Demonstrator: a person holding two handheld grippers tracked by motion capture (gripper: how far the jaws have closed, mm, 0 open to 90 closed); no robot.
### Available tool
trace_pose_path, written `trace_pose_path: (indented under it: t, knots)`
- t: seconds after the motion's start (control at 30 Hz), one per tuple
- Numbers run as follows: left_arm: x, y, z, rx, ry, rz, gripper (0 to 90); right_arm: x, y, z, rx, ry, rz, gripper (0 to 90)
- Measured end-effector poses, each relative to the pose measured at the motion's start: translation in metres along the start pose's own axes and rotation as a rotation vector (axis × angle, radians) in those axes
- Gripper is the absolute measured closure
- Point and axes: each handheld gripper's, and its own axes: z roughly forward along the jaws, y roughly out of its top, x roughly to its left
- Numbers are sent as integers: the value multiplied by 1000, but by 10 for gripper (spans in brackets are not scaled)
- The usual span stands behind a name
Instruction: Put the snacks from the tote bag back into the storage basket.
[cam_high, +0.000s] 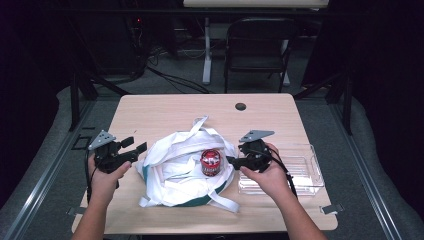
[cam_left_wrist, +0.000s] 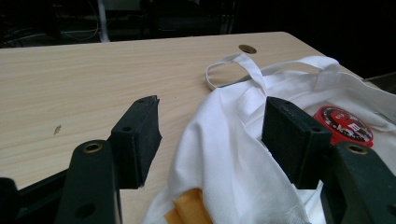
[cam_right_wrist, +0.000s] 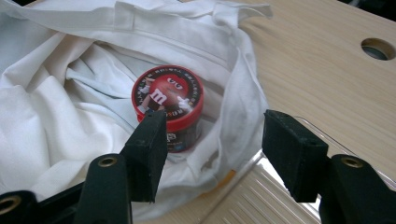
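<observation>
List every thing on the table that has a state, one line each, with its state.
white bag: crumpled, mouth open, handle loops loose on the table.
red tub: upright inside the bag, lid on.
clear tray: nothing visible in it, at the table's right edge.
left gripper: jaws open, bag cloth between them, not pinched.
right gripper: jaws open, holding nothing, by the bag's rim.

At frame centre, a crumpled white cloth bag (cam_high: 175, 170) looks matt and soft around a glossy red-lidded plastic tub (cam_high: 211, 162). The pale wood-grain table (cam_high: 165, 107) is smooth; lower right, a clear plastic tray (cam_high: 307, 172) shines.
</observation>
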Motion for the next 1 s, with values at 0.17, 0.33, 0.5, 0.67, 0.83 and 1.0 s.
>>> trace_pose_path:
  t: [0.17, 0.33, 0.5, 0.67, 0.83, 1.0]
  knots:
    - [0, 0, 0, -11, 2, -6, 370, 6, 8, 8, -13, 6, -13, 411]
    - [0, 0, 0, -4, 1, 0, 370, 8, 12, 14, 8, 68, -7, 433]
    - [0, 0, 0, -2, 1, 1, 370, 11, 17, 17, 15, 45, -29, 414]
    - [0, 1, 0, -3, 1, 1, 370, 15, 22, 20, 23, 27, -14, 453]
    - [0, 1, -1, -7, 3, 0, 370, 16, 27, 26, 28, 23, -24, 461]
    - [0, 1, -1, -7, 3, 1, 369, 20, 31, 34, 48, 30, -41, 455]
